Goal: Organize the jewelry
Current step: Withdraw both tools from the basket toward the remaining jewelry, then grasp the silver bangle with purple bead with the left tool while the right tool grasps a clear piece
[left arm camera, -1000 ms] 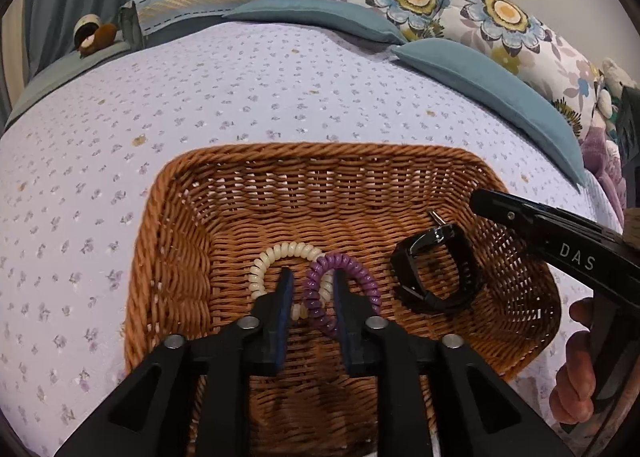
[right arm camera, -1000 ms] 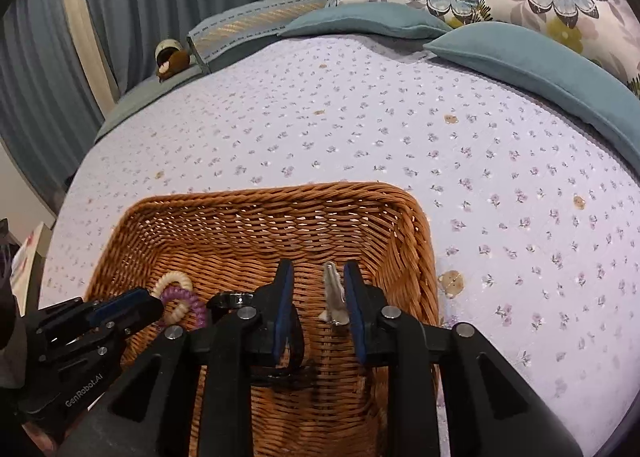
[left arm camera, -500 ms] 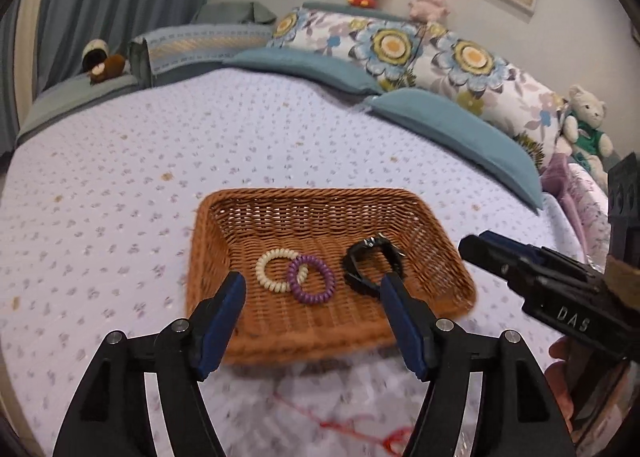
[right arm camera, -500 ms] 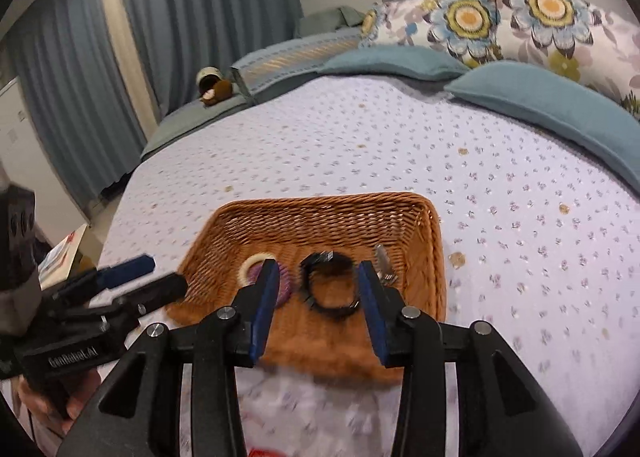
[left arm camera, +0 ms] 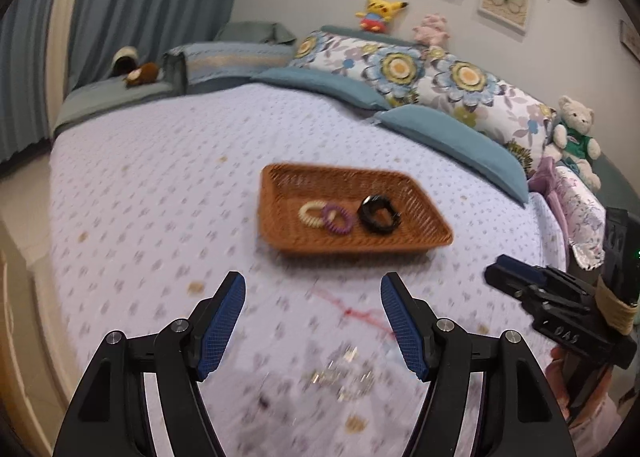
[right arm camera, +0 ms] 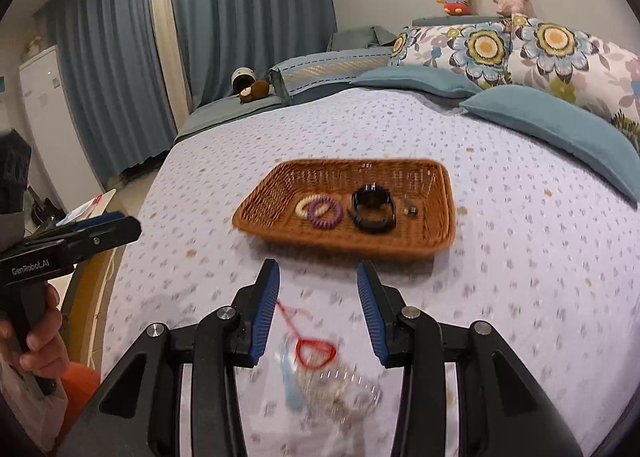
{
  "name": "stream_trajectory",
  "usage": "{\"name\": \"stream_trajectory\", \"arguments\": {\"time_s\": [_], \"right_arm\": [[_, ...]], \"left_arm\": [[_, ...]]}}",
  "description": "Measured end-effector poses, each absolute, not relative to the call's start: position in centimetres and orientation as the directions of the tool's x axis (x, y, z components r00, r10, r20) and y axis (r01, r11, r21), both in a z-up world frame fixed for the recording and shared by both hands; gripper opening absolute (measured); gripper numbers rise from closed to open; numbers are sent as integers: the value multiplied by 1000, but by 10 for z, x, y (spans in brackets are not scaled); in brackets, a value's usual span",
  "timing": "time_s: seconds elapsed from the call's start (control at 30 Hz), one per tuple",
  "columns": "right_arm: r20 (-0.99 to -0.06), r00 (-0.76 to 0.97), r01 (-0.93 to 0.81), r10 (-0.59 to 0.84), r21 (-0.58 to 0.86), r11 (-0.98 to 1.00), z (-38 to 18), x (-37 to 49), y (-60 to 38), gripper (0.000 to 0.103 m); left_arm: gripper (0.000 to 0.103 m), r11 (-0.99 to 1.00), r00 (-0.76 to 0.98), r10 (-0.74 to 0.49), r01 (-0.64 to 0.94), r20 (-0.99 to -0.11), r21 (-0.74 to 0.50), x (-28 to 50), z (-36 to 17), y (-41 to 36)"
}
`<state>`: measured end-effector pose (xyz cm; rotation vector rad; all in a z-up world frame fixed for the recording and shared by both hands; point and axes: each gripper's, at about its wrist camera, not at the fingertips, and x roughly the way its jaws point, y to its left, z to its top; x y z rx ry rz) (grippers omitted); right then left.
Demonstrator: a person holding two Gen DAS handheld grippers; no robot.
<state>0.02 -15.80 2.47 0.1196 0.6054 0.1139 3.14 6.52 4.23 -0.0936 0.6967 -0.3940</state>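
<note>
The left tongs [left arm camera: 313, 289] stood wide apart above the bedspread [left arm camera: 160, 185], holding nothing and touching nothing; the right tongs [right arm camera: 318, 277] were also spread, somewhat less widely, and likewise empty. Both hung short of the wicker basket [right arm camera: 280, 185], which sat on the bed well ahead of them. Inside the basket lay a cream coil bracelet [right arm camera: 303, 207] overlapping a purple coil bracelet [right arm camera: 325, 213], and just beside these to the right a black watch [right arm camera: 372, 209]. The right wrist view alone showed a small silver piece [right arm camera: 409, 209] near the basket's right wall, next to the watch; the left wrist view did not bring it out. On the bedspread close under the right tongs lay a red cord [right arm camera: 314, 351] with a looped end, and beside it a pale blue item [right arm camera: 289, 387] and a blurred glittering heap [right arm camera: 340, 385] too smeared to name. The left view gave the same cord only as a thin red streak and the heap as scattered sparkles. Each view caught the other tongs at its edge, gripped in a hand [right arm camera: 34, 333].
</note>
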Motion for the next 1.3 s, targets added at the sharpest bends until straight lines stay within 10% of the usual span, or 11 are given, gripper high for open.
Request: {"name": "stream_trajectory", "arguments": {"time_s": [0.6,1.3], "right_arm": [[-706,698,29,120,195,980,-48,-14,-208,43],[-821,561,-24,109,115,993,-79,24,-183,32]], "left_arm": [[62,972,516,-233,109,-825,-206,25,-63,84],[59,990,509,-128,123,-851,-75,33,-82,60]]}}
